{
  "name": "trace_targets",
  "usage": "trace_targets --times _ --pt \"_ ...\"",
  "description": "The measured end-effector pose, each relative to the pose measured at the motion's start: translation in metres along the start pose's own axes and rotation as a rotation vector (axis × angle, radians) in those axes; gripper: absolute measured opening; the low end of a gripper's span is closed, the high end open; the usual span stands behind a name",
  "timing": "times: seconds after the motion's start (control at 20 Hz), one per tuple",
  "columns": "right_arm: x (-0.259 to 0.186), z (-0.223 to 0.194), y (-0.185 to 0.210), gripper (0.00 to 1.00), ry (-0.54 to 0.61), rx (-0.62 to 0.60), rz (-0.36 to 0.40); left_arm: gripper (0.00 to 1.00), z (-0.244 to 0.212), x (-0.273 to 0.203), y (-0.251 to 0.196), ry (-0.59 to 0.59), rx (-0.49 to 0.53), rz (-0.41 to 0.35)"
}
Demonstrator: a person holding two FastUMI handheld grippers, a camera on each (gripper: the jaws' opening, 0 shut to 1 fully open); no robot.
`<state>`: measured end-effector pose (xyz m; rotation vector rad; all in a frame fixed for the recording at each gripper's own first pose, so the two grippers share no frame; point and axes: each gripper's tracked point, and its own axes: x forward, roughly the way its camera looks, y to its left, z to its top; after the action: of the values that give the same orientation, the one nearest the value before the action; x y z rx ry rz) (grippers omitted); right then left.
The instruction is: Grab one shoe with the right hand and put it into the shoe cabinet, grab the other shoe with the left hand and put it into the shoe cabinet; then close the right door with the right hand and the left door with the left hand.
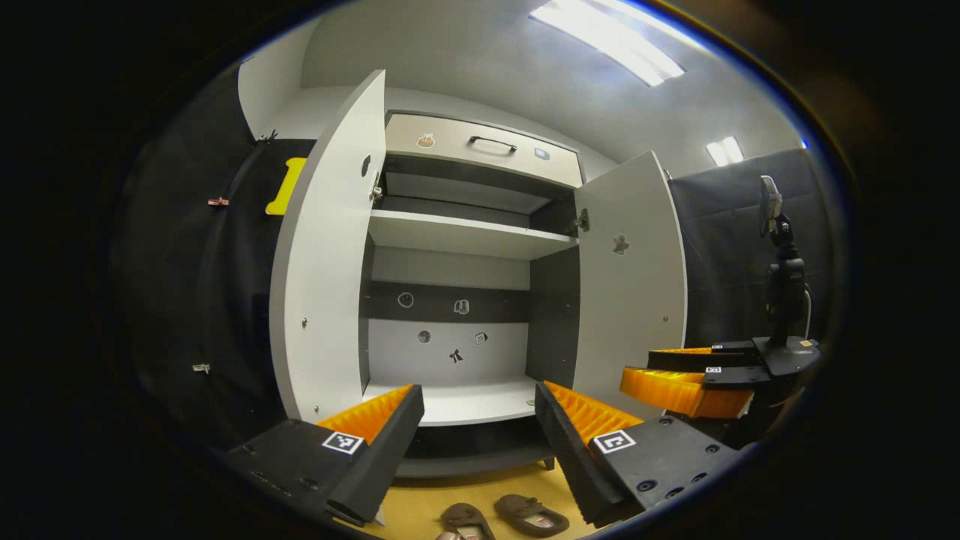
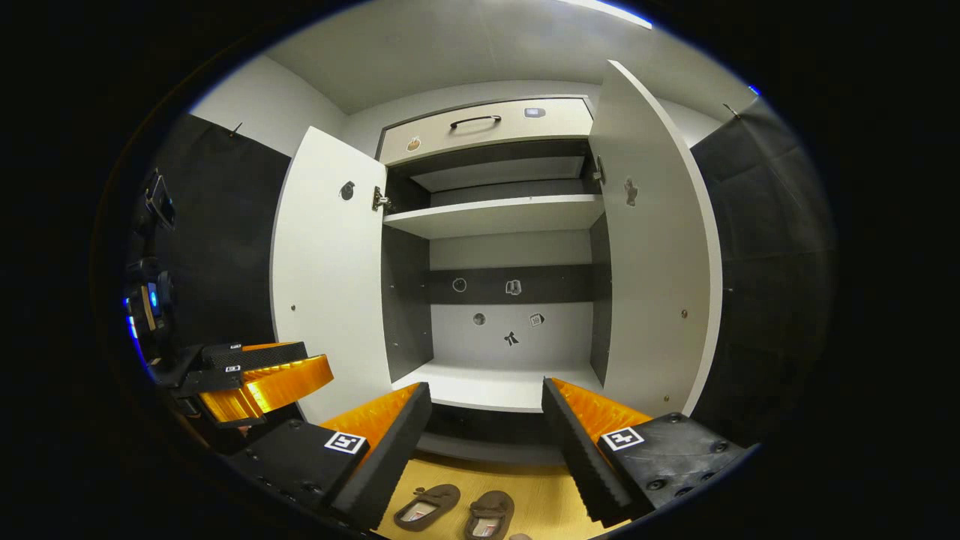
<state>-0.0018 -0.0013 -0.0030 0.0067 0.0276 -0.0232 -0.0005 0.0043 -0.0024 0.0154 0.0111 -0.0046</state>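
Two brown shoes lie side by side on the wooden floor in front of the shoe cabinet: one shoe [image 1: 530, 514] [image 2: 491, 514] and the other shoe [image 1: 466, 520] [image 2: 426, 506]. The white cabinet [image 1: 465, 232] [image 2: 499, 214] stands with both doors wide open, its left door [image 1: 330, 247] [image 2: 326, 262] and right door [image 1: 630, 277] [image 2: 652, 240] swung outward. Its lower shelf [image 1: 469, 401] [image 2: 499, 390] is bare. My left gripper [image 1: 480, 435] hangs open above the shoes, holding nothing. My right gripper [image 2: 487, 442] is open too, and also appears as the right gripper [image 1: 686, 379] at the side. The left gripper [image 2: 255, 375] appears beside it.
A closed drawer [image 1: 480, 146] [image 2: 480, 124] tops the cabinet, above an upper shelf. Black cloth walls stand on both sides. A camera on a stand [image 1: 780, 277] is at the right of the left gripper view. The floor [image 1: 480, 495] is light wood.
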Motion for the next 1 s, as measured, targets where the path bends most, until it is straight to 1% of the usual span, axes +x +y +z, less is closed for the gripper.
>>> trace_targets --times 0.3,0.45,0.6,0.8,1.0 --pt "0.002 -0.003 0.001 0.98 0.012 0.015 0.018 0.94 0.004 -0.009 -0.003 -0.012 0.031 0.017" --pt "-0.001 -0.012 0.000 0.98 0.034 0.006 0.008 0.94 0.004 -0.013 -0.001 -0.012 0.045 0.020" --pt "-0.002 -0.020 0.001 0.98 0.046 -0.013 -0.007 0.94 0.003 -0.014 0.004 -0.012 0.031 0.017" --pt "-0.007 -0.039 0.005 0.98 0.074 -0.054 -0.032 0.95 0.001 -0.013 0.016 -0.016 0.006 0.011" --pt "-0.009 -0.072 0.013 0.98 0.133 -0.077 -0.052 0.95 -0.002 -0.014 0.032 -0.016 0.020 0.008"
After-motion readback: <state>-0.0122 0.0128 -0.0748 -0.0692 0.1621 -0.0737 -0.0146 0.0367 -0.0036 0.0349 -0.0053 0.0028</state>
